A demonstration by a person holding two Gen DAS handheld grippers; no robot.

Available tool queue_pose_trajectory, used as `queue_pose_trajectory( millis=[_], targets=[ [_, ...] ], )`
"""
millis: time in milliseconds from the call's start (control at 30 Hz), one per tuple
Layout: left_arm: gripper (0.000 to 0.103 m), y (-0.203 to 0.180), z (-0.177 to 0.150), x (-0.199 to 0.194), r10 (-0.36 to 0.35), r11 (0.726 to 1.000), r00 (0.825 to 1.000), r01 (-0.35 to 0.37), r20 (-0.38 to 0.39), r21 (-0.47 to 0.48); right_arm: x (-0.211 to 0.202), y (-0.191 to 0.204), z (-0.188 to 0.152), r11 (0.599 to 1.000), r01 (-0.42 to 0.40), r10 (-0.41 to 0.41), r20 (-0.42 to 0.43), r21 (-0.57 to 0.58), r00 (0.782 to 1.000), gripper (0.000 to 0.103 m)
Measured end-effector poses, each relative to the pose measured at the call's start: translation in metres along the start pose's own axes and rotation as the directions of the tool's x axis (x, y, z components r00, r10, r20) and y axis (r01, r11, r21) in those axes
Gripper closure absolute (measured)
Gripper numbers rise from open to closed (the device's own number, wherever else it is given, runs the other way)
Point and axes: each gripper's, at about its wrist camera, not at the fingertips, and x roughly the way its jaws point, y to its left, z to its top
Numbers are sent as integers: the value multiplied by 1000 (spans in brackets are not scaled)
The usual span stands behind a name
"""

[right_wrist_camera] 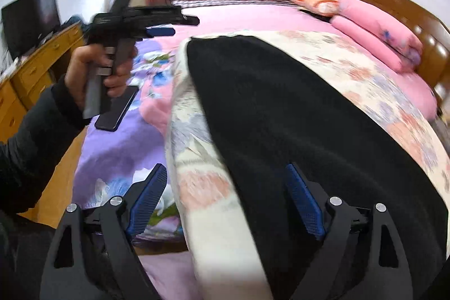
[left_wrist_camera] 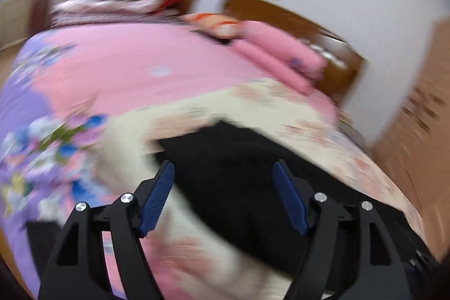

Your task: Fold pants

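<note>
Black pants point(right_wrist_camera: 281, 103) lie flat on a cream floral blanket point(right_wrist_camera: 208, 187) spread over the bed. My right gripper point(right_wrist_camera: 225, 167) hovers open above the pants' near end, its right blue pad over the black cloth and its left pad beyond the blanket's edge. A hand point(right_wrist_camera: 84, 66) holds my left gripper point(right_wrist_camera: 180, 26) in the air to the left of the pants, clear of the cloth. In the blurred left wrist view, the left gripper point(left_wrist_camera: 222, 163) is open with the pants point(left_wrist_camera: 233, 142) below and nothing between its fingers.
A dark phone point(right_wrist_camera: 116, 111) lies on the purple-and-pink bedsheet point(right_wrist_camera: 112, 148) left of the blanket. Pink pillows point(right_wrist_camera: 374, 33) rest against the wooden headboard point(right_wrist_camera: 393, 4). A wooden dresser point(right_wrist_camera: 36, 66) with a TV point(right_wrist_camera: 28, 18) stands at the left.
</note>
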Motion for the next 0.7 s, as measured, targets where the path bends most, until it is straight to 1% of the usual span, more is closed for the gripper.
queue_pose_trajectory(
  millis=[33,67,100,133,167,200,233,267,300,333,367,400,433,467,500,533,567,600,633,667,700],
  targets=[
    [23,-19,2,4,-38,998,999,39,-22,47,-5,-8,-5,1000,-3,3,-2,22,1000,19],
    [20,-51,3,14,-88,986,994,96,-72,133,-8,-16,-11,999,7,-7,-3,43,1000,19],
    [20,-75,2,22,-105,974,989,123,-104,192,-12,-28,-17,997,40,-40,-7,71,999,18],
    [19,-103,-1,33,-116,954,983,150,-141,258,-16,-39,-22,992,68,-66,-14,103,998,18],
    [19,-139,-8,47,-134,918,971,198,-200,344,-19,-48,-26,988,82,-81,-16,129,997,17],
    [19,-165,-12,58,-147,885,958,238,-246,400,-23,-62,-32,980,107,-104,-24,169,994,16],
    [19,-190,-19,70,-159,848,942,284,-295,448,-25,-72,-38,972,130,-123,-45,198,991,16],
    [19,-219,-27,86,-165,804,920,334,-354,493,-26,-79,-43,966,142,-131,-67,217,989,16],
    [19,-239,-35,98,-162,769,905,365,-393,524,-26,-88,-51,960,154,-133,-103,234,986,16],
    [19,-260,-43,112,-163,728,888,403,-431,554,-27,-92,-59,957,168,-141,-124,238,982,16],
    [19,-268,-48,123,-170,704,874,431,-455,564,-27,-95,-65,954,173,-143,-136,243,980,16],
    [19,-279,-56,138,-169,674,859,459,-483,579,-27,-101,-77,950,142,-108,-134,279,985,15],
    [19,-284,-66,144,-153,661,854,463,-497,591,-31,-101,-81,949,124,-99,-101,291,990,16],
    [19,-288,-76,166,-113,659,844,458,-524,596,-35,-103,-86,945,106,-84,-85,309,993,15],
    [15,-286,-81,176,-102,662,849,447,-519,602,-38,-103,-90,942,93,-72,-76,322,995,15],
    [15,-284,-79,179,-119,660,858,444,-499,606,-40,-103,-92,942,88,-66,-78,324,995,14],
    [10,-284,-76,183,-93,670,877,405,-470,623,-41,-103,-95,944,85,-64,-76,319,995,14],
    [1,-284,-75,191,-53,685,891,361,-451,633,-42,-102,-98,946,81,-59,-78,315,995,14],
    [1,-283,-74,199,-49,703,880,366,-473,610,-44,-100,-99,947,78,-55,-84,311,995,14],
    [1,-278,-69,205,-75,722,859,396,-506,567,-44,-100,-100,949,80,-54,-92,305,994,14],
    [1,-276,-68,206,-85,726,851,409,-518,553,-45,-98,-100,951,85,-54,-108,298,993,14]
  ],
)
